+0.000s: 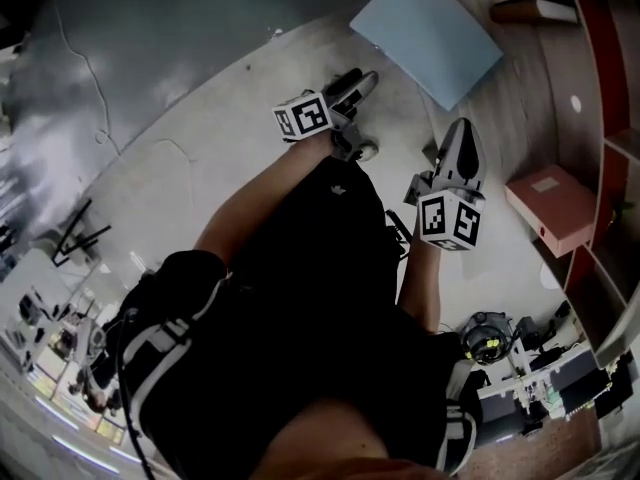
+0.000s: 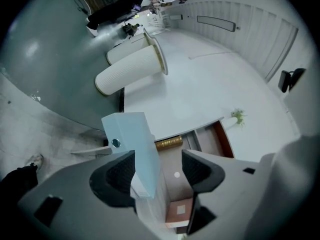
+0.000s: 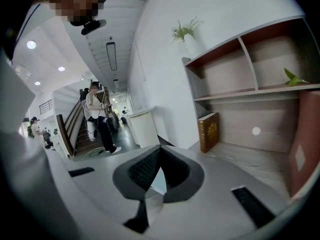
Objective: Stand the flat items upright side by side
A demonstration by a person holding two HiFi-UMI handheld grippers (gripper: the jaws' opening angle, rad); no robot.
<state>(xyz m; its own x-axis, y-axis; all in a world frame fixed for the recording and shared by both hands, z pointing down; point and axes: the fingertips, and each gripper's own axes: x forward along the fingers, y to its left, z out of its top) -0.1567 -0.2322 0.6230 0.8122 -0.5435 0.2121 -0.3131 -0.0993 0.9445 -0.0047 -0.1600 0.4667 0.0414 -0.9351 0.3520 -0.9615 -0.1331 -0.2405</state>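
Note:
A light blue flat folder lies tilted on the pale surface in front of the shelf unit. In the left gripper view the folder stands between the jaws, against the left pad, with a gap to the right pad. My left gripper is open; in the head view it reaches the folder's near edge. A pink flat box lies in the shelf unit. A brown book stands upright there. My right gripper, seen in the head view too, is shut and holds nothing.
The shelf unit has red-brown edges and a small plant on top. A white ribbed cylinder lies beyond the white wall. A person walks in the hall behind. Gear lies on the floor at my right.

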